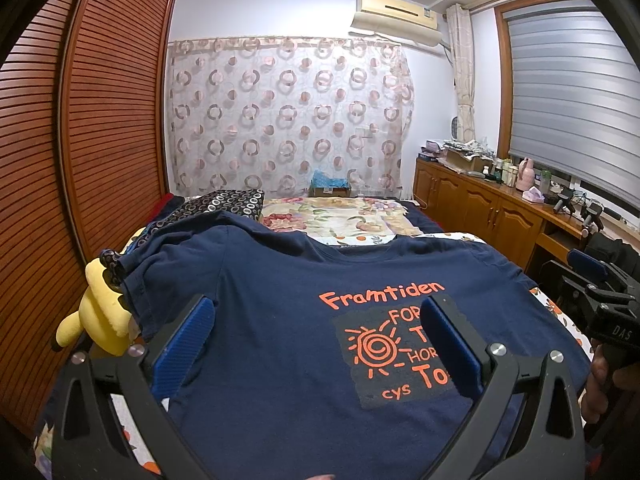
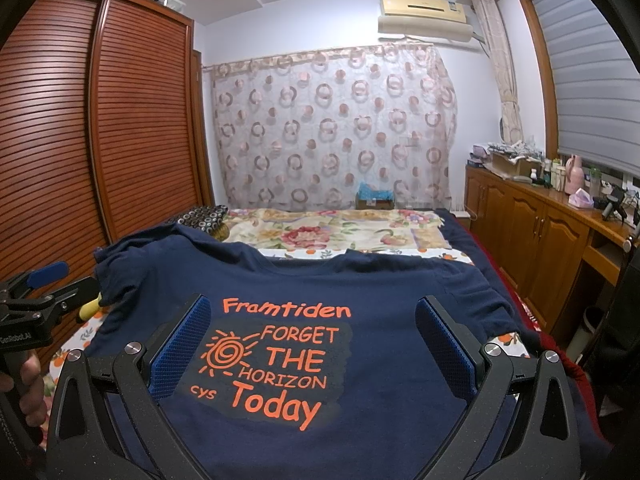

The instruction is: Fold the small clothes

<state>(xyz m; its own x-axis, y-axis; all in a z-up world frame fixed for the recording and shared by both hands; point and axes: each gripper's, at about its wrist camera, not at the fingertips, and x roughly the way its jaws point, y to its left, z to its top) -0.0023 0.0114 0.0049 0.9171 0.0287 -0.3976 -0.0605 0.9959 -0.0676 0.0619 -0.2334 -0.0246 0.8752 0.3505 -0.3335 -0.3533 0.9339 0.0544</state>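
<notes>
A: T-shirt (image 2: 360, 392) is spread face-up on the bed (image 2: 340, 228), orange print up, collar at the far end, hem near us. Left sleeve's bunched up by the yellow plush toy (image 1: 96, 320), w/ the dark patterned cloth (image 1: 224, 200) just beyond.

B: So first fold not started, imo. How'd you go about it?

A: Flatten that rumpled left sleeve first. Then pinch one thin layer at shoulder and hem on the same side and carry it across to the middle, keeping the edge straight. Don't grab the bedsheet underneath.

B: Grippers?

A: Left gripper (image 1: 316, 336) hovers over the shirt's left half, fingers wide apart, nothing between the blue pads (image 1: 192, 340). Right gripper (image 2: 312, 340) same deal: spread wide over the print, empty. Both point fwd toward the far wall, tilted slightly down, side by side. Can't tell if either touches the fabric. A hand (image 2: 24, 376) wraps the left one's handle.
</notes>
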